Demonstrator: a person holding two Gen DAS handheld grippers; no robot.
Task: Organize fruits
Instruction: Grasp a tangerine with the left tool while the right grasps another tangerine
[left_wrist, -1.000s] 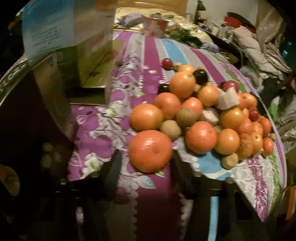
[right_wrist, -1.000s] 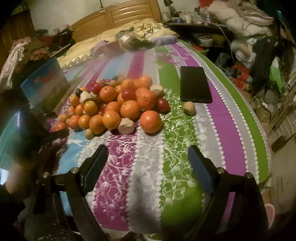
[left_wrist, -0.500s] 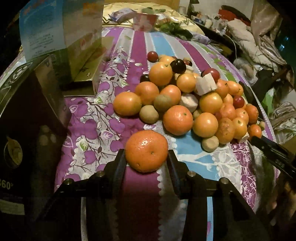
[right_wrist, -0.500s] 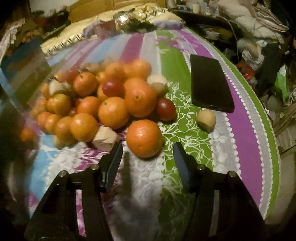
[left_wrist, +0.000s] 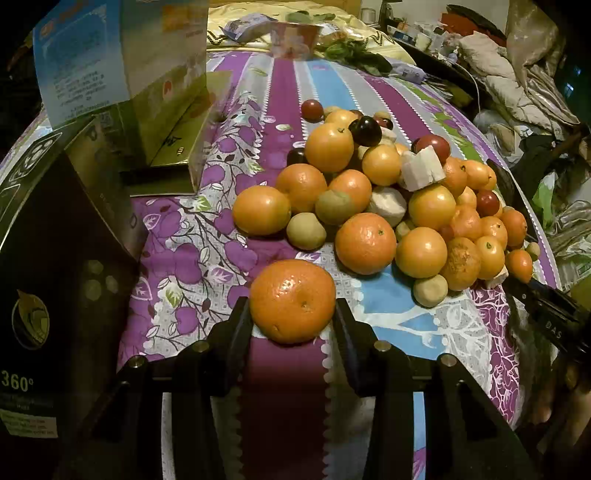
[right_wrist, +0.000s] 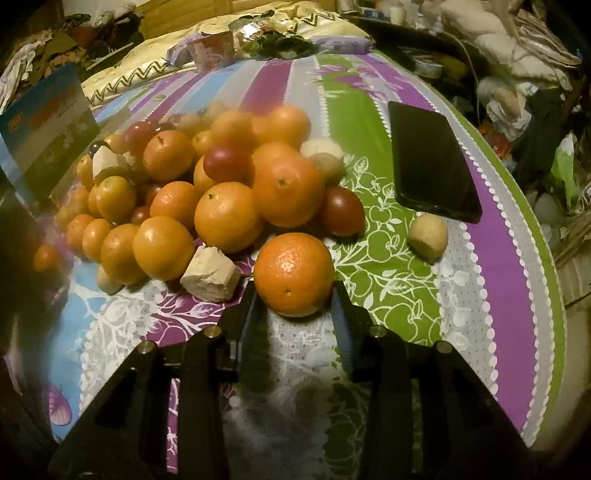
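Note:
A heap of fruit (left_wrist: 384, 192) lies on the striped bedsheet: oranges, small green-yellow fruits, dark red plums and pale white chunks. In the left wrist view my left gripper (left_wrist: 292, 314) is shut on a large orange (left_wrist: 292, 300) at the near edge of the heap. In the right wrist view my right gripper (right_wrist: 294, 297) has closed on another large orange (right_wrist: 294, 273) in front of the heap (right_wrist: 207, 184). A pale chunk (right_wrist: 209, 272) lies just left of it.
A dark box (left_wrist: 55, 280) and an open blue-and-green carton (left_wrist: 125, 85) stand at the left. A black phone (right_wrist: 430, 162) lies right of the heap, with a lone yellow-green fruit (right_wrist: 428, 235) near it. Clutter lines the bed's far and right sides.
Both grippers moved in and closed. The left one drew its orange away from the heap. The right one came forward from the open sheet and shut around the front orange.

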